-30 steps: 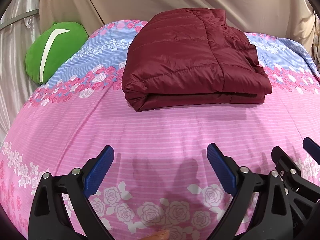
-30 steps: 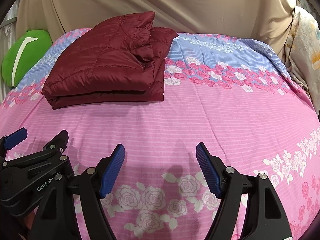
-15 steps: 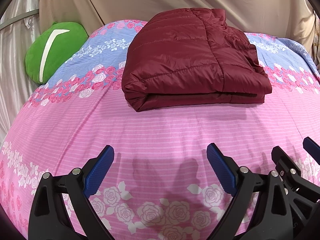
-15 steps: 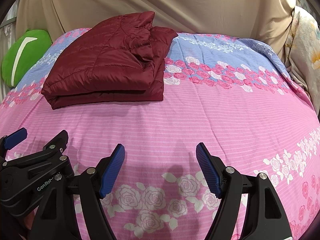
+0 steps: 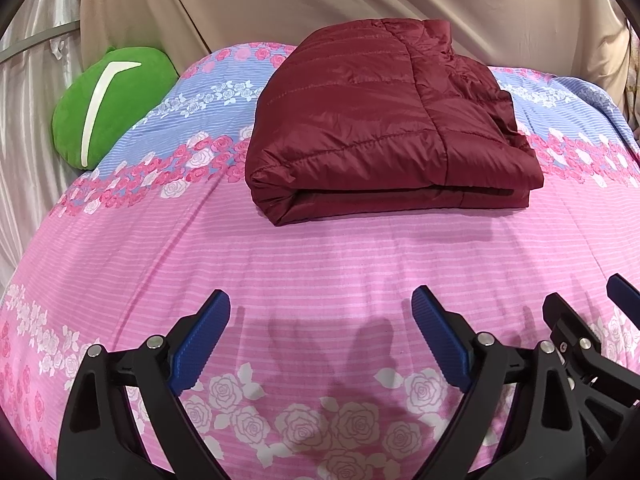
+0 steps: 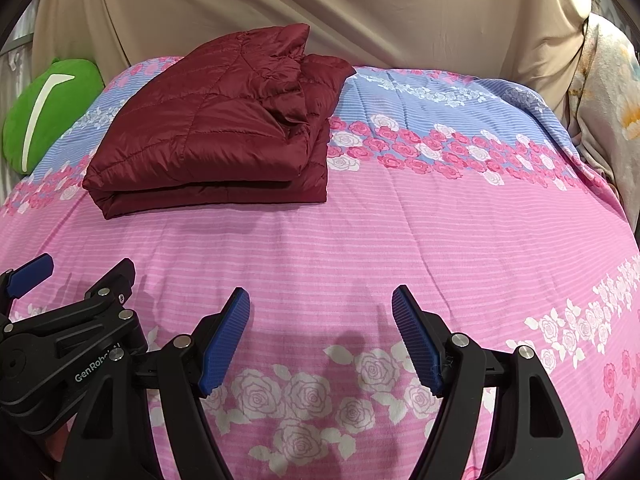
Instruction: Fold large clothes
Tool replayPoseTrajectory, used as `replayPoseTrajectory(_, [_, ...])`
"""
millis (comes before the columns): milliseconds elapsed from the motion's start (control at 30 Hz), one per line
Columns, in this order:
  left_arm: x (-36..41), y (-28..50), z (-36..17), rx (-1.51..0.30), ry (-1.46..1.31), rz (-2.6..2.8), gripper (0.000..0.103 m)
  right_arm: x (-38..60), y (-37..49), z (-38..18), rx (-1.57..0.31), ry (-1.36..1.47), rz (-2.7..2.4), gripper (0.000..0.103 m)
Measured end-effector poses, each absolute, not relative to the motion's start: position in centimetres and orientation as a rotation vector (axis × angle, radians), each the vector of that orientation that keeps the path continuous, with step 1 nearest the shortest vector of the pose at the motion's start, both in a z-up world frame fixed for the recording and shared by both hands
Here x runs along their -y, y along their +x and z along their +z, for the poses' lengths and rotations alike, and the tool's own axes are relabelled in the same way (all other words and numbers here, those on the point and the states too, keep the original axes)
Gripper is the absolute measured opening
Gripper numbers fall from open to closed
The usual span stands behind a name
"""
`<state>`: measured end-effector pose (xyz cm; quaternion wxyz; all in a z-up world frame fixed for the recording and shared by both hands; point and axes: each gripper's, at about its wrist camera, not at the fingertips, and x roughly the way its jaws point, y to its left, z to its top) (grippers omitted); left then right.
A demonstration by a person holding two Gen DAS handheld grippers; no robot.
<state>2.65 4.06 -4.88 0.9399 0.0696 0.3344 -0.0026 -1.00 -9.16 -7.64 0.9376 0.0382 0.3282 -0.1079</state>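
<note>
A dark red quilted jacket [image 5: 380, 128] lies folded in a flat stack on the bed; it also shows in the right wrist view [image 6: 216, 136] at the upper left. My left gripper [image 5: 320, 304] is open and empty, low over the pink sheet, well short of the jacket. My right gripper [image 6: 320, 300] is open and empty, beside the left one and to the jacket's right front. The right gripper's body shows at the left view's right edge [image 5: 576, 344], the left gripper's body at the right view's left edge [image 6: 72, 320].
The bed carries a pink and blue rose-print sheet [image 5: 360, 248]. A green cushion [image 5: 104, 104] sits at the bed's far left corner. Beige drapes [image 6: 360, 12] hang behind the bed, and a floral cloth [image 6: 604, 112] hangs at the far right.
</note>
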Motion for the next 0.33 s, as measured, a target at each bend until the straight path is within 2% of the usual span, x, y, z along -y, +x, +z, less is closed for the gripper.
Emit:
replayPoseTrajectory(100, [-3.9, 2.61, -4.88, -0.683, 0.152, -0.004, 0.084, 9.07, -0.99, -7.59, -0.671, 0.075, -0.22, 0.072])
replayPoseTrajectory(333, [-3.92, 2.7, -4.88, -0.685, 0.153, -0.004, 0.084, 8.99, -1.05, -7.55, -0.67, 0.074, -0.223, 0.072])
